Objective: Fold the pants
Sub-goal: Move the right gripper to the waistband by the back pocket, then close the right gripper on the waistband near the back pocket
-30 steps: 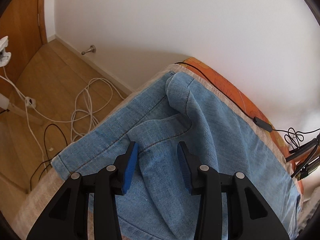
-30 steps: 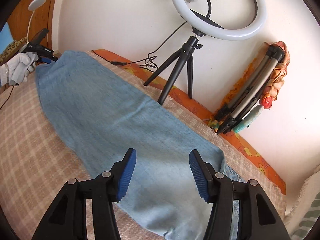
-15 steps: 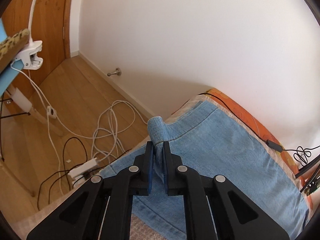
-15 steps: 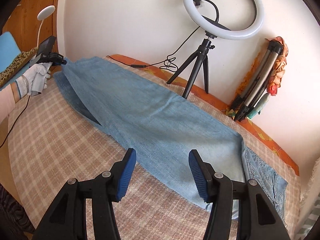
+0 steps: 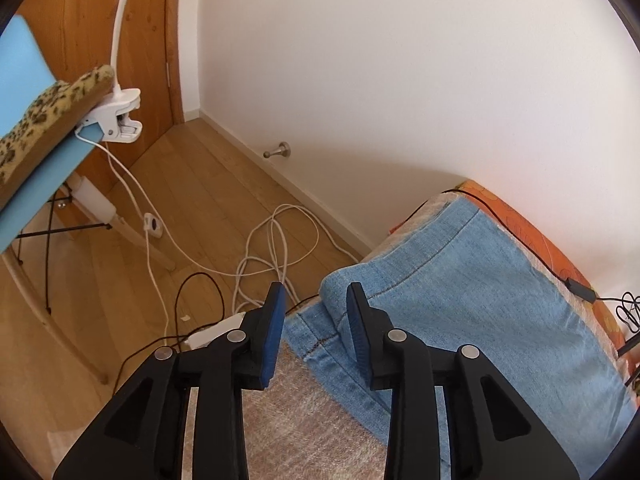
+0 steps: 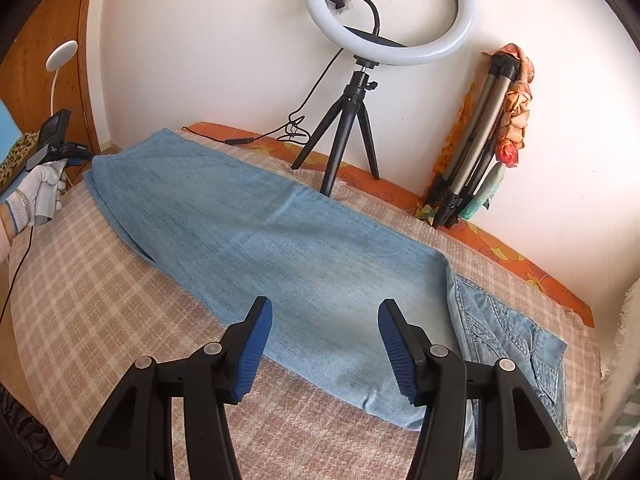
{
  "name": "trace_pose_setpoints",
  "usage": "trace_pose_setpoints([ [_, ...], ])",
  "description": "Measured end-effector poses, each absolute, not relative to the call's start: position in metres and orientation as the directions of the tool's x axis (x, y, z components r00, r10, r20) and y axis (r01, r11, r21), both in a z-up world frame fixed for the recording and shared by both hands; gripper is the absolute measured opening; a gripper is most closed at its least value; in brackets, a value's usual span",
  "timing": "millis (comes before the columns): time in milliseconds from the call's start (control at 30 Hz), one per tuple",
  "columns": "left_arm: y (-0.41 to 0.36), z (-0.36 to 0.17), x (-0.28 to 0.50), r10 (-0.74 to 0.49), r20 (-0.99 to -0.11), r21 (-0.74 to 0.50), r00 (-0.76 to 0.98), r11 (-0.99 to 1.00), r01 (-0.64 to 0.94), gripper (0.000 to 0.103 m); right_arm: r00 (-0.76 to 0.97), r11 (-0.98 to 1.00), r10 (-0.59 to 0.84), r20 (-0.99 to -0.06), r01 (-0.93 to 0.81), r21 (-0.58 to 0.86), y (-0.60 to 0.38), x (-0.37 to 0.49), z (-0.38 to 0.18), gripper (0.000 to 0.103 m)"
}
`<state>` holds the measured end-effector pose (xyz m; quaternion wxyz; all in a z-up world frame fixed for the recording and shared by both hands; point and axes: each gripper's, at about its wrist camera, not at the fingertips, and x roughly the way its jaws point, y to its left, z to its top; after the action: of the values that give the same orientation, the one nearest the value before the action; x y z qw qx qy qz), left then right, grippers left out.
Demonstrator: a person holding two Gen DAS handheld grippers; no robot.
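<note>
Light blue jeans (image 6: 280,232) lie folded lengthwise across the checked bed cover (image 6: 100,300), leg ends at the far left and waist (image 6: 516,340) at the right. My right gripper (image 6: 326,346) hovers open over the near edge of the legs, with nothing between its pads. In the left wrist view, the leg hems (image 5: 440,300) lie at the bed's end. My left gripper (image 5: 316,324) is opening. The hem corner (image 5: 334,294) sits just past its pads, and neither pad presses on it. The right wrist view shows a gloved hand (image 6: 38,196) holding the left gripper (image 6: 56,148).
A ring light on a black tripod (image 6: 352,132) and a folded tripod with a scarf (image 6: 476,152) stand at the wall behind the bed. A black cable (image 5: 576,290) runs along the orange sheet. Past the bed's end, white cables (image 5: 272,248) lie on the wooden floor beside a board with a clamp lamp (image 5: 116,120).
My left gripper closed on the hem corner, carried it toward the bed's end, then opened and let it go. My right gripper drew back and up from the jeans, staying open.
</note>
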<state>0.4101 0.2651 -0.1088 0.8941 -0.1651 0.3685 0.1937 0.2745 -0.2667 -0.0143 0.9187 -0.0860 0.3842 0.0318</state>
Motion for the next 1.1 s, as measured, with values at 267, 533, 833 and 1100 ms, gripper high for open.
trace_pose_setpoints([
  [267,0.176,-0.064,0.38,0.003,-0.693,-0.177,0.721,0.969,-0.174,0.039,0.717,0.998,-0.069,-0.693,0.04,-0.058,-0.336,0.252,0.004,0.068],
  [533,0.04,-0.046,0.346,-0.224,-0.709,-0.154,0.668,0.974,0.164,0.041,0.682,0.967,-0.191,-0.706,0.256,-0.014,-0.439,0.185,-0.005,0.071],
  [833,-0.098,-0.053,0.306,-0.424,-0.744,-0.204,0.517,0.88,0.428,0.042,0.662,0.981,-0.194,-0.724,0.153,-0.122,-0.481,0.149,-0.023,0.069],
  [1100,-0.193,-0.091,0.279,-0.461,-0.799,-0.208,0.387,0.815,0.541,0.042,0.65,0.974,-0.081,-0.755,-0.108,-0.197,-0.459,0.138,-0.051,0.076],
])
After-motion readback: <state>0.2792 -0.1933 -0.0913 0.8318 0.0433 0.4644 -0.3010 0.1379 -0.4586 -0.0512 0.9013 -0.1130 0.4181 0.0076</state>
